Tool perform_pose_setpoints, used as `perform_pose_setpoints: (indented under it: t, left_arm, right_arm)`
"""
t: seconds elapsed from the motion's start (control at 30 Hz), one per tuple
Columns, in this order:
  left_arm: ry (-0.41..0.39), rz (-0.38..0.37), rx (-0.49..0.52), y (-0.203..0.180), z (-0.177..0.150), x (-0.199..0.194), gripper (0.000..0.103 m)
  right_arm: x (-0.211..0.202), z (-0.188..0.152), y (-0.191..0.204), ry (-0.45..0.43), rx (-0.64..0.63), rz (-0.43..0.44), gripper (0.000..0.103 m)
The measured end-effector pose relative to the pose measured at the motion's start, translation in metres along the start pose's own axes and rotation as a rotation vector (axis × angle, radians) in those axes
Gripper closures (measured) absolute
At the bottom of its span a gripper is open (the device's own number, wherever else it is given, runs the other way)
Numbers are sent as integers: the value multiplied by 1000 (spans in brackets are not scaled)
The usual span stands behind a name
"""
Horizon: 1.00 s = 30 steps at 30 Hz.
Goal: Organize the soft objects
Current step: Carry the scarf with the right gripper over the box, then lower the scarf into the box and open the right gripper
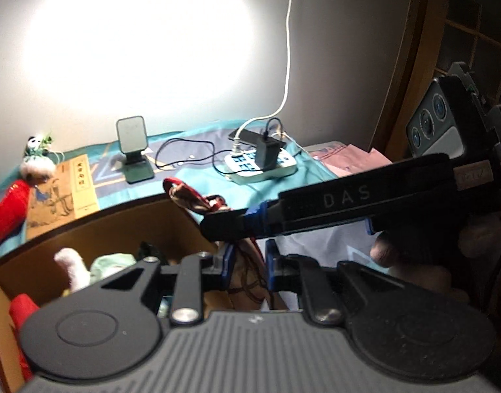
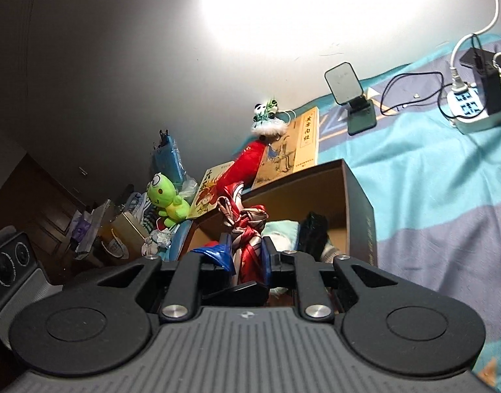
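The right gripper (image 2: 247, 263) pinches a knotted red patterned scarf (image 2: 247, 229) between its blue-padded fingers above the open cardboard box (image 2: 355, 203); a green frog plush (image 2: 167, 199) sits left of the box.

What you can't really make out here

The scarf (image 2: 248, 242) drops behind the right gripper (image 2: 247, 262), so its lower end is hidden. In the left view the box (image 1: 126, 226) is cut off at the left edge, its contents half covered by the left gripper (image 1: 248, 263).
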<state>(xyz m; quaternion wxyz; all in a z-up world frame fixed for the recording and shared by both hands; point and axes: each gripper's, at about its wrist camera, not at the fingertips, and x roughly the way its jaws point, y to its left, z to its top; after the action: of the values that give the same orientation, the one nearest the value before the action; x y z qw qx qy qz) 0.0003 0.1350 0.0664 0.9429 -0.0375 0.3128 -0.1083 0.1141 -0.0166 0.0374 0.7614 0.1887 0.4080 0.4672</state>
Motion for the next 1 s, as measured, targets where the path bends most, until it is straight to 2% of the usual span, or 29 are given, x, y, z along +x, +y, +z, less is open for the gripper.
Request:
perform_pose_setpoints:
  t: [0.1,0.13,0.17,0.2,0.23,0.4,0.5,0.53,0.67,1.0]
  left_arm:
    - [25,31,-19,36,-3,7,90]
    - [38,45,-28,46,-5,11,87]
    - [54,69,-40,59,-9,14,74]
    - [71,89,-56,69,-12,19,69]
    - [86,101,-74,79,-17,23,65]
    - [158,130,-152,110,-40,28,65]
    - [168,176,-165,114,-42,22,61]
    - [167,205,-164,112,-41,18,55]
    - [190,317,-144,108,-39,9,53]
    - [231,469,-203,114,-41,-13,51]
  right_arm:
    - [33,2,11,-10,-19,-48,103]
    - [42,2,13,-13,-21,-69,103]
    - [50,0,13,-21,-18,-96,102]
    - [56,0,14,-30,-15,-118,96]
    - [59,-2,14,-42,-8,-143,96]
    - [65,-8,13,-46,35,-177,96]
    - [65,-12,20,-47,20,-202,96]
    - [66,-15,26,-45,5,-216,96]
    - [66,-24,44,-45,-76,-278,95]
    - [64,-40,70,-12,-200,-370,95]
